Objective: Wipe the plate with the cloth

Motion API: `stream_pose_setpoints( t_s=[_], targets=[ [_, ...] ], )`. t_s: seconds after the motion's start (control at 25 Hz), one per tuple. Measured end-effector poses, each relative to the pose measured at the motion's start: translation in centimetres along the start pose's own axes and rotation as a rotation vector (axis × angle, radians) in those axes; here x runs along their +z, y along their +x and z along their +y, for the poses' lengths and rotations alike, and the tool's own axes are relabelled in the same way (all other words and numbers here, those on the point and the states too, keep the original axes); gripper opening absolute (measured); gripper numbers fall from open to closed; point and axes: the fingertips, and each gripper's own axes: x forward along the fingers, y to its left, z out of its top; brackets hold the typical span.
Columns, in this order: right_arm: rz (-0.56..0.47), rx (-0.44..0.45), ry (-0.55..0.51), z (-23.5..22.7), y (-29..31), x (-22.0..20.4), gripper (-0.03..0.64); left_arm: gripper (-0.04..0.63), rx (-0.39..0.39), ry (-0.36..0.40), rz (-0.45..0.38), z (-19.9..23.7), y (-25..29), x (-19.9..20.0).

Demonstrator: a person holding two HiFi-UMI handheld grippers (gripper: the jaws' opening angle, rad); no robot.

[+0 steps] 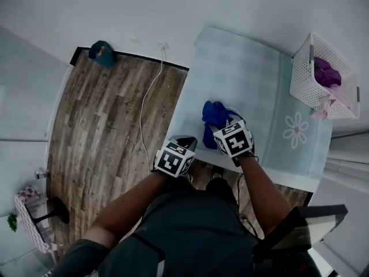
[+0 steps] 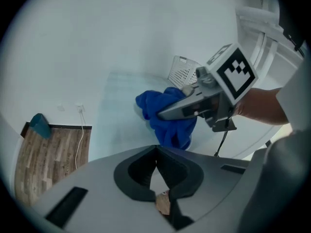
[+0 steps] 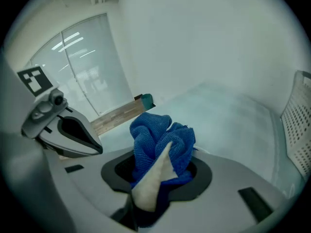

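A bunched blue cloth (image 1: pixel 214 116) lies on the pale blue table (image 1: pixel 230 62) near its front edge. My right gripper (image 1: pixel 222 129) is shut on it; in the right gripper view the cloth (image 3: pixel 160 140) bulges out between the jaws, with a pale label showing. A thin white rim under the cloth looks like the plate (image 1: pixel 236 113), which is mostly hidden. My left gripper (image 1: pixel 185 139) hangs at the table's front left corner, a little left of the cloth. Its jaws (image 2: pixel 156 148) meet with nothing between them. The left gripper view shows the right gripper (image 2: pixel 167 111) biting the cloth (image 2: pixel 167 123).
A white laundry basket (image 1: pixel 323 77) with purple fabric stands at the table's far right corner. A flower print (image 1: pixel 296 130) marks the mat at the right. Left of the table is wooden floor with a white cable (image 1: pixel 147 97) and a teal object (image 1: pixel 101 52).
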Motion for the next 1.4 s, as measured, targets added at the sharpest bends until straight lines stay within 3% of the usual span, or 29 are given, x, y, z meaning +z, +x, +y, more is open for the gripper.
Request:
stream_pose_setpoints(
  t_s=[0.28,0.56,0.68,0.84,0.96,1.08,1.16,1.28,1.4],
  targets=[
    [0.009,-0.038,-0.004,-2.2,-0.5,-1.8,0.153,0.008,-0.019,0.005,-0.016,0.1,0.4,0.8],
    [-0.004,-0.105,0.07,-5.1,-3.1,-3.9,0.153,0.008,-0.033,0.006,0.0,-0.2,1.7,0.8],
    [-0.016,-0.124,0.036,-5.8,-4.3,-3.5,0.153,0.008,0.005,-0.016,-0.024,0.5,2.2,1.3],
    [-0.068,-0.15,0.008,-6.7,-5.8,-1.7,0.153,0.008,-0.029,-0.033,-0.011,0.0,2.9,1.5],
    [-0.063,-0.054,-0.027,-4.7,-4.3,-0.4,0.153,0.008,-0.034,-0.027,-0.013,0.1,2.9,1.7],
    [0.005,0.107,-0.13,0.4,-2.3,-0.5,0.153,0.008,-0.025,-0.07,-0.011,0.8,2.4,1.4],
    [0.029,0.166,-0.193,2.6,-2.0,-1.4,0.153,0.008,-0.018,-0.087,-0.01,1.1,2.2,1.1],
    [0.07,0.145,-0.23,1.7,-2.0,-3.6,0.153,0.008,-0.013,-0.091,-0.005,1.2,2.2,0.7],
    [0.067,0.09,-0.172,-1.3,-2.6,-3.6,0.153,0.008,-0.012,-0.091,0.001,1.0,2.2,0.5]
  ],
)
